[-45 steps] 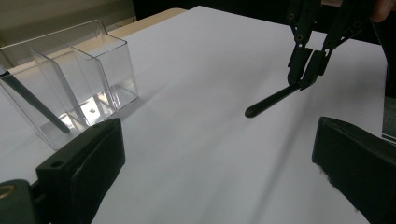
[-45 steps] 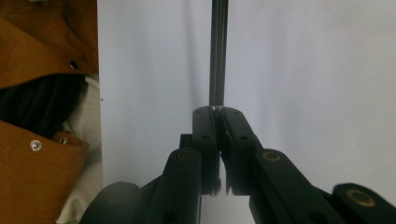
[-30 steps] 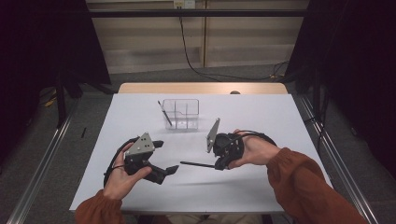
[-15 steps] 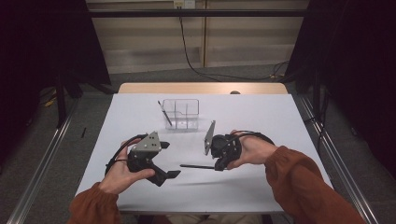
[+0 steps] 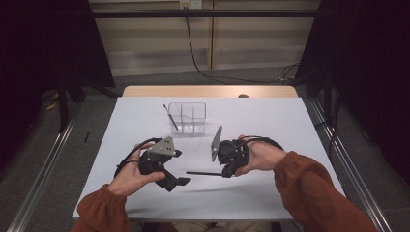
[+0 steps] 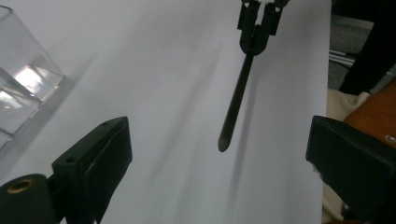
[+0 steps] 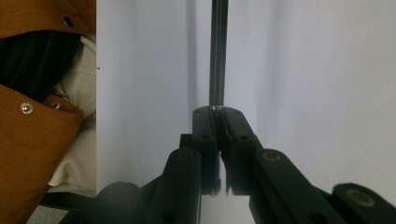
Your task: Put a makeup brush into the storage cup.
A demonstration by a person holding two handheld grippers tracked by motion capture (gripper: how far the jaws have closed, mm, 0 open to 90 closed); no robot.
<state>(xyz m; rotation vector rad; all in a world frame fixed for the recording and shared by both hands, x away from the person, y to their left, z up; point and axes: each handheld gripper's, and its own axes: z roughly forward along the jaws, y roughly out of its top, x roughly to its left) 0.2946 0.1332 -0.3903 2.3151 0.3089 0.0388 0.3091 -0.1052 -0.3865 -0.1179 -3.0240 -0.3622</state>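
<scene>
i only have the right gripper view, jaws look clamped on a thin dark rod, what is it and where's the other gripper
Observer: In the high view the right gripper holds a slim black pen level above the white table, tip toward the left gripper.
Operator: is the left one open
Observer: Yes. The left gripper view shows its jaws wide apart, with the pen tip hanging between them, untouched.
Operator: anything else on the table
Observer: A clear plastic organizer stands farther back, with another dark pen leaning in its left compartment.
</scene>
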